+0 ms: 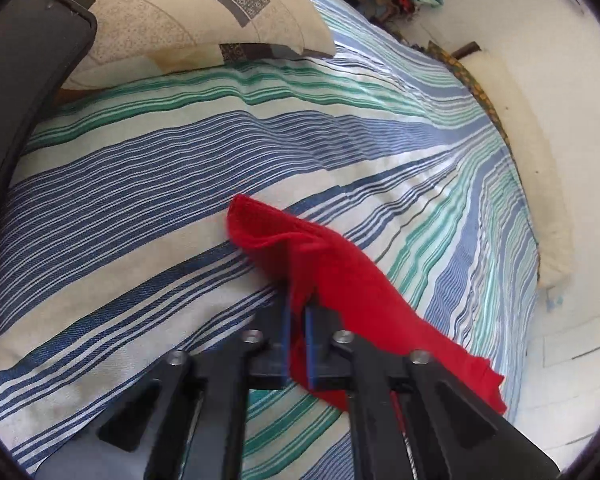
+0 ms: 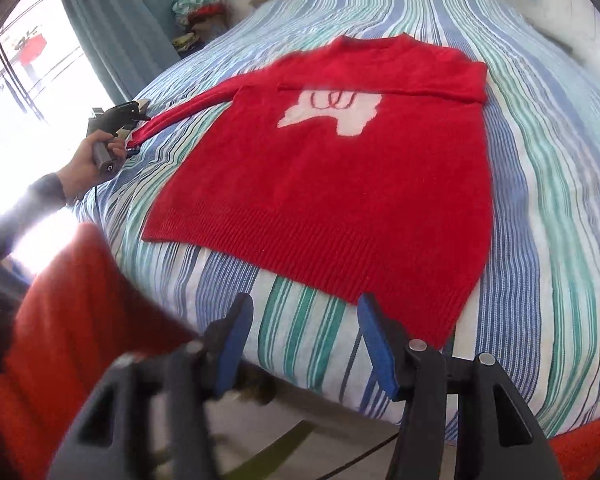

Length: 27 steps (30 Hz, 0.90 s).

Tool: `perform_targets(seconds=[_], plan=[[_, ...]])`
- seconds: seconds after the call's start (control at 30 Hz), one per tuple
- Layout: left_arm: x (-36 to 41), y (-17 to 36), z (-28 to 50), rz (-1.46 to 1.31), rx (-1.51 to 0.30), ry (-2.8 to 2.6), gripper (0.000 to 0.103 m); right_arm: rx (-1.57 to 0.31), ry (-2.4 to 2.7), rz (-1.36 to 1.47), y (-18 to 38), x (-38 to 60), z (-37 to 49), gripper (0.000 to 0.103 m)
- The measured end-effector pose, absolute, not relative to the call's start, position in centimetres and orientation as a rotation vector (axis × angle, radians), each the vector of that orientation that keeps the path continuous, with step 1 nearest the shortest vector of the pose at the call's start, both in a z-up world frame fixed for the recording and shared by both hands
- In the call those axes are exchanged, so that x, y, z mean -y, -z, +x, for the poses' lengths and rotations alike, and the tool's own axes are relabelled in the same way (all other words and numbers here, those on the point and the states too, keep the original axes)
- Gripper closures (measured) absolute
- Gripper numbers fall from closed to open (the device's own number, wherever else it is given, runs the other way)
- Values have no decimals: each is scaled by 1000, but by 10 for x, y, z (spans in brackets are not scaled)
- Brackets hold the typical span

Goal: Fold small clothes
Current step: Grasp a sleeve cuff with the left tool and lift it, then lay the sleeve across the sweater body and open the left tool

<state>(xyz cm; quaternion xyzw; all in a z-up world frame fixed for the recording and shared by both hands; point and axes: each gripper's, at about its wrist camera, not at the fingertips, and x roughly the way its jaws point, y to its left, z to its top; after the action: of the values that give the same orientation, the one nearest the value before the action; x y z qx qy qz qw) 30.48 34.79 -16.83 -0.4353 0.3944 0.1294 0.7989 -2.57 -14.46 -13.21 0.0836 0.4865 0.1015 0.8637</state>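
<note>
Here, notes from both wrist views.

Sweater: red knit sweater (image 2: 332, 168) lies flat on the bed, hem toward the right wrist camera, neck toward the far side. A white patch with red loops (image 2: 332, 114) shows on the chest.

Sleeves: one sleeve (image 2: 440, 80) is folded across the top of the body, near the shoulder. The other sleeve (image 2: 188, 110) stretches out sideways toward the window side of the bed.

Left gripper: left gripper (image 1: 298, 320) has its jaws clamped on the red sleeve cuff; fabric bunches between the blue pads (image 1: 285, 332) and drapes off to both sides. In the right wrist view the same tool (image 2: 134, 146) sits at the sleeve end, gripped by a hand (image 2: 86, 164).

Right gripper: right gripper (image 2: 304, 344) hangs over the near edge of the bed, just short of the hem. Jaws stand well apart, nothing between them.

Bed: sheet with blue, green and white stripes (image 1: 140, 200) covers the bed; mild wrinkles run along it.

Pillow: cream pillow with grey patterned bands (image 1: 188, 12) rests at one end of the bed, apart from the sweater.

Surroundings: blue curtain (image 2: 116, 28) beside a bright window; a heap of mixed clothes (image 2: 200, 12) past the far corner of the bed.

Foreground: blurred orange-red fabric (image 2: 72, 320) fills the lower left of the right wrist view; cannot tell what it is.
</note>
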Motion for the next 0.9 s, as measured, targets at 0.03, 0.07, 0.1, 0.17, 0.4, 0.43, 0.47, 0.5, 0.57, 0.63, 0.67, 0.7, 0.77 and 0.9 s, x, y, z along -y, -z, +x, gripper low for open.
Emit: perform_targets(seconds=[0.03, 0.07, 0.1, 0.17, 0.4, 0.43, 0.47, 0.5, 0.57, 0.63, 0.67, 0.7, 0.77, 0.9], plan=[[-346, 159, 304, -914, -827, -282, 99, -1018, -219, 177, 133, 144, -25, 49], [-340, 146, 305, -865, -811, -277, 99, -1011, -223, 178, 133, 143, -24, 49], [-330, 129, 309, -790, -805, -262, 99, -999, -227, 180, 132, 143, -23, 49], [-294, 86, 322, -612, -773, -191, 99, -972, -234, 194, 129, 145, -23, 49], [-67, -43, 354, -255, -645, 299, 99, -957, -265, 236, 130, 151, -23, 49], [-33, -49, 352, -219, -645, 371, 97, -956, -266, 236, 130, 152, -23, 49], [1, -50, 351, -185, -663, 445, 96, -952, -265, 236, 130, 152, -23, 49], [32, -46, 350, -153, -700, 511, 83, -947, -262, 236, 129, 153, -24, 49], [78, -21, 344, -101, -791, 595, 23, -936, -255, 238, 127, 155, -26, 49], [93, 6, 331, -77, -829, 604, 25, -926, -238, 244, 126, 159, -29, 49], [88, 18, 324, -86, -846, 606, 25, -923, -230, 251, 126, 163, -31, 49], [75, 29, 319, -110, -863, 601, 25, -918, -221, 260, 125, 167, -33, 49], [38, 45, 313, -160, -875, 542, 28, -901, -202, 285, 123, 176, -38, 49], [-38, 56, 304, -99, -847, 381, 31, -894, -186, 341, 126, 192, -43, 49]])
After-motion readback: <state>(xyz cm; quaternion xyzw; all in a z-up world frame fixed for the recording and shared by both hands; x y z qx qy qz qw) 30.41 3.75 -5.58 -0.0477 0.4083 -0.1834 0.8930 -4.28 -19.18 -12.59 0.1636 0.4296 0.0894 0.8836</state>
